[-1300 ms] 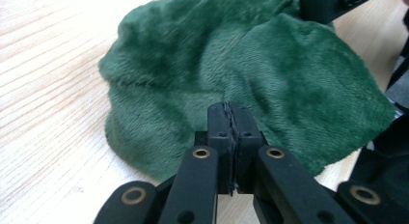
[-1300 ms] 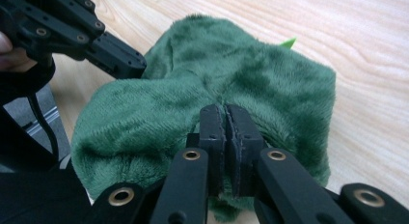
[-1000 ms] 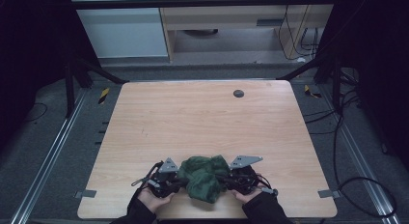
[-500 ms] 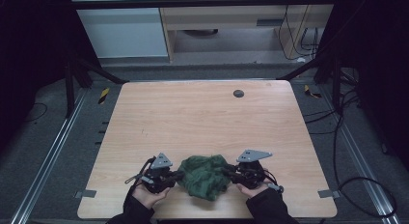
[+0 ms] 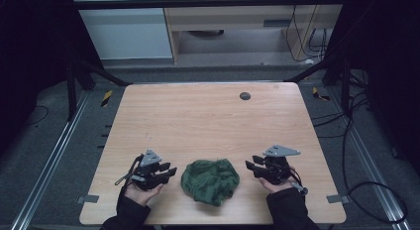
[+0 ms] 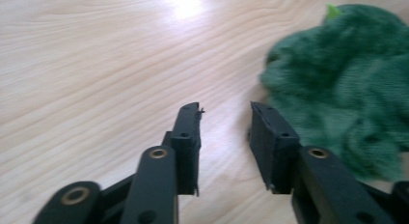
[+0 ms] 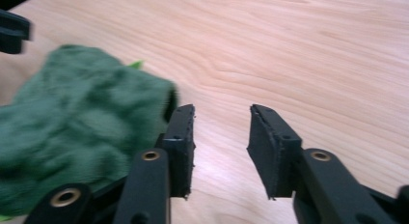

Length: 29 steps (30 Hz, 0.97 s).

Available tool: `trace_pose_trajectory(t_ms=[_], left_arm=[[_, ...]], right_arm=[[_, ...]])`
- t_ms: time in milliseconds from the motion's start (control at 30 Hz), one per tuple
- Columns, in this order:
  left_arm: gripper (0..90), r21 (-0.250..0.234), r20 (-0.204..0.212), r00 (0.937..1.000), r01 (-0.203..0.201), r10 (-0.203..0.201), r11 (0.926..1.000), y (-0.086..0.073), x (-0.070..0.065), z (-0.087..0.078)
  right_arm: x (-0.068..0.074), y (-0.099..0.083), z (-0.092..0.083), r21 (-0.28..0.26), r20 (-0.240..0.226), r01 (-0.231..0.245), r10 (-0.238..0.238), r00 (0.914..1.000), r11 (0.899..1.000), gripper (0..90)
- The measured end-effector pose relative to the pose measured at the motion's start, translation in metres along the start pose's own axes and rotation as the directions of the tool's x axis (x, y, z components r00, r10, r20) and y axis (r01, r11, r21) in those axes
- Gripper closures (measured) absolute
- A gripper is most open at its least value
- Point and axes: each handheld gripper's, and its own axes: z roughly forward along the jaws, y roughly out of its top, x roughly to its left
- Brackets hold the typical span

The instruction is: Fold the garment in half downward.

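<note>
L gripper point(image 5: 170, 170) sits near the table's point(image 5: 208, 116) front edge, L of centre, held in a hand w/ dark sleeve. Jaws have just been opening; now parted, nothing btwn them, bare wood in the gap per left gripper view point(image 6: 224, 125). Cloth point(image 6: 347, 84) lies just beside its R jaw there, not touched.

Cloth point(image 5: 210, 180): dark green, bunched into a rounded heap, near front edge at about mid-width, btwn the two grippers. Fuzzy, towel-like nap; soft folds, no flat corner showing. Small bright-green tag or label at one edge.

R gripper point(image 5: 253, 163) R of the heap, also by front edge; grey 3-cornered plate on top. Jaws have just been opening too; parted and empty in right gripper view point(image 7: 222, 125), cloth point(image 7: 82, 132) beside one jaw, apart from the pads.

Table: pale wood-grain laminate, smooth, glare spot; small dark round disc point(image 5: 244, 95) near far edge.

Judgement: cloth appears gathered and let go; both grippers off it. Whether more shaping is left, can't tell.
</note>
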Motion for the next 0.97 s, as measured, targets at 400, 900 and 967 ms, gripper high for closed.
trace_pose_trajectory(t_ms=[400, 900, 967], left_arm=[[41.7, -0.013, -0.11, 0.9928, 0.047, -0.049, 0.9988, -0.013, 0.037, -0.01], [30.4, -0.021, -0.198, 0.9745, 0.104, -0.106, 0.9944, -0.025, 0.068, -0.012], [29.5, -0.022, -0.199, 0.9744, 0.102, -0.104, 0.9946, -0.025, 0.069, -0.012]], right_arm=[[-0.034, -0.008, -0.006, 0.006, 0.138, -0.058, 0.057, 0.9889, 0.998, 38.4], [-0.061, -0.019, -0.007, 0.018, 0.214, -0.116, 0.109, 0.9707, 0.993, 22.8], [-0.063, -0.019, -0.007, 0.017, 0.218, -0.115, 0.108, 0.9699, 0.993, 21.8]])
